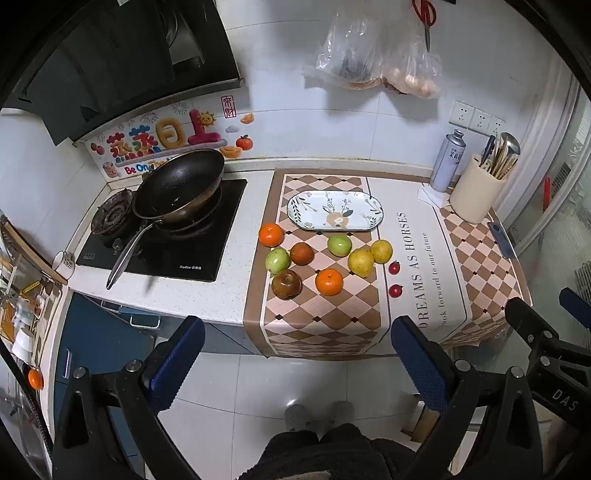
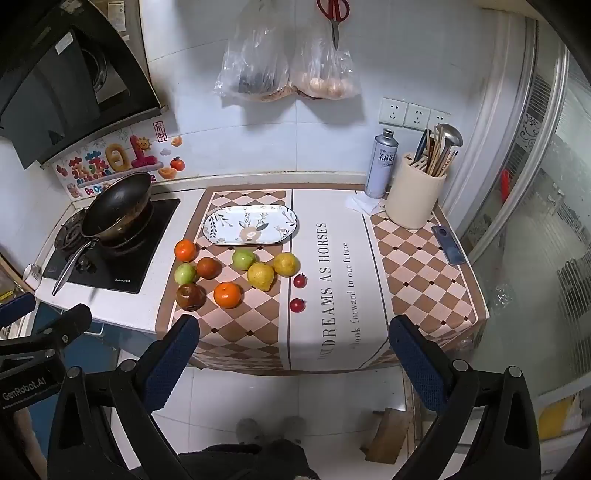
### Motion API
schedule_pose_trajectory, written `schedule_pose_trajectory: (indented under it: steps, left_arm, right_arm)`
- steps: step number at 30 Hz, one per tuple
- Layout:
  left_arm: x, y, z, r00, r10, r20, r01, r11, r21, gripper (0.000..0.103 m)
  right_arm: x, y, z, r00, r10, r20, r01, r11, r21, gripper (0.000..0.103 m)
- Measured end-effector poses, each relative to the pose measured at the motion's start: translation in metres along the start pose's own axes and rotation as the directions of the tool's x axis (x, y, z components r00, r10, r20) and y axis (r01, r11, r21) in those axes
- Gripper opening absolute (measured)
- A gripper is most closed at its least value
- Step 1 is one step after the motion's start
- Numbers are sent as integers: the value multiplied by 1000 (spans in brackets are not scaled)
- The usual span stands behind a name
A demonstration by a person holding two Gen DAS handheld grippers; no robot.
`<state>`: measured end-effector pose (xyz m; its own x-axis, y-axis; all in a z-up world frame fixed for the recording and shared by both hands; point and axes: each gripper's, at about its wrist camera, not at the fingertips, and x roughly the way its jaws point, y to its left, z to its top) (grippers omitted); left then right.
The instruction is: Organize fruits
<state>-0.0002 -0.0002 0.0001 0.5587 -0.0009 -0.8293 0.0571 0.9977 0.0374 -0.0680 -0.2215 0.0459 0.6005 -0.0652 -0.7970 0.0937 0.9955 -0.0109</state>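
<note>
Several fruits lie on a checkered cloth point(image 1: 325, 317) on the counter: two oranges point(image 1: 270, 234) point(image 1: 328, 282), two green apples point(image 1: 277, 259) point(image 1: 339, 245), two brownish apples point(image 1: 286, 284) point(image 1: 302, 253), two yellow fruits point(image 1: 361, 262) point(image 1: 381, 251) and two small red fruits point(image 1: 394, 267) point(image 1: 395, 290). An empty oval floral plate point(image 1: 335, 210) sits just behind them. My left gripper point(image 1: 295, 354) and right gripper point(image 2: 293, 350) are both open and empty, held back from the counter's front edge. The same fruits and plate point(image 2: 250, 224) show in the right wrist view.
A black wok point(image 1: 181, 188) sits on the stove point(image 1: 166, 236) at the left. A spray can point(image 1: 447, 158), a utensil holder point(image 1: 476, 195) and a knife point(image 1: 502, 238) stand at the right. Bags point(image 1: 373, 55) and scissors point(image 1: 424, 18) hang on the wall.
</note>
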Motion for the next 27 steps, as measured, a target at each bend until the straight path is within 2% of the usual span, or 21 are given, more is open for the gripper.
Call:
schedule_pose_trajectory:
  steps: [27]
  left_arm:
    - [0,2,0,1000,4,1,-4,1000,-5,103]
  right_arm:
    - [-2,2,1,1000,11,3,-11,1000,2,103]
